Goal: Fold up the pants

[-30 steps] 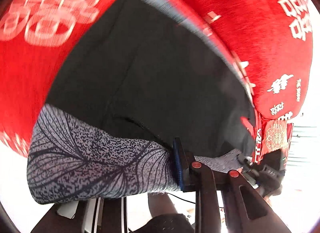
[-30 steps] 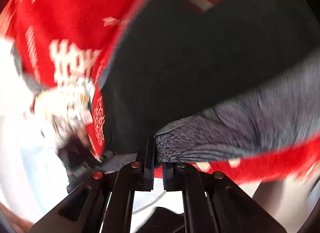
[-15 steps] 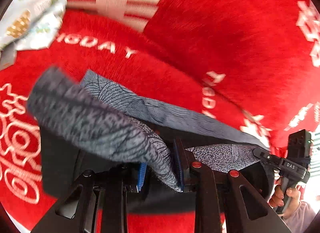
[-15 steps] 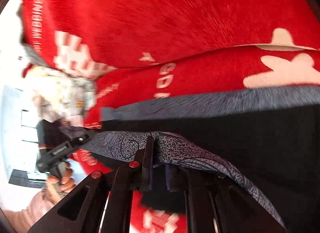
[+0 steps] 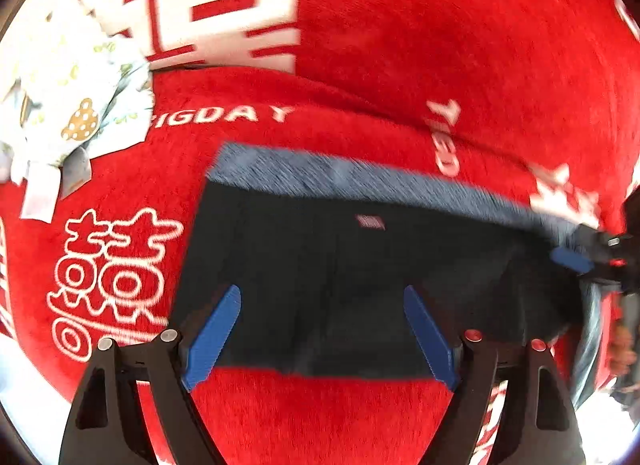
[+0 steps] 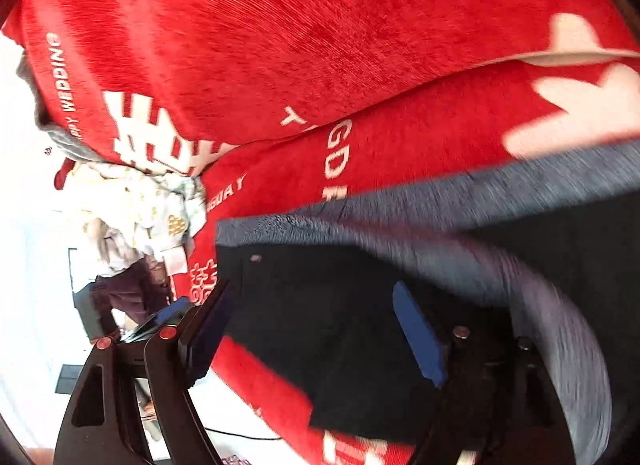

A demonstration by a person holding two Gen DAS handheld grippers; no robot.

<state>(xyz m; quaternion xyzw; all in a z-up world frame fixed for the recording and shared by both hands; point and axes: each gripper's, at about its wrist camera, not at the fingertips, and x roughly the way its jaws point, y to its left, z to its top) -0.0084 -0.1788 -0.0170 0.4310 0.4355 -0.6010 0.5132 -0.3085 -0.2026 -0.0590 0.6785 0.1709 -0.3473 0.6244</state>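
The pants [image 5: 360, 285] lie folded on the red blanket [image 5: 440, 45]: a black panel with a grey patterned band [image 5: 360, 181] along its far edge. My left gripper [image 5: 320, 333] hovers over the near edge, its jaws opening wide, blue pads clear of the cloth. My right gripper [image 6: 312, 333] is opening too, above the black cloth [image 6: 320, 305], gripping nothing. A blurred grey fold [image 6: 540, 297] curves past its right finger. The right gripper [image 5: 580, 259] also shows at the pants' right end in the left wrist view.
A crumpled pale printed cloth [image 5: 68, 105] lies on the blanket to the left of the pants and appears again in the right wrist view [image 6: 148, 217]. White lettering marks the red blanket [image 6: 360, 65]. A hand [image 5: 624, 345] shows at the far right edge.
Both grippers carried the grey patterned end over the black part, then let go. Their jaws went from shut on the cloth to wide apart, and the pants now lie folded.
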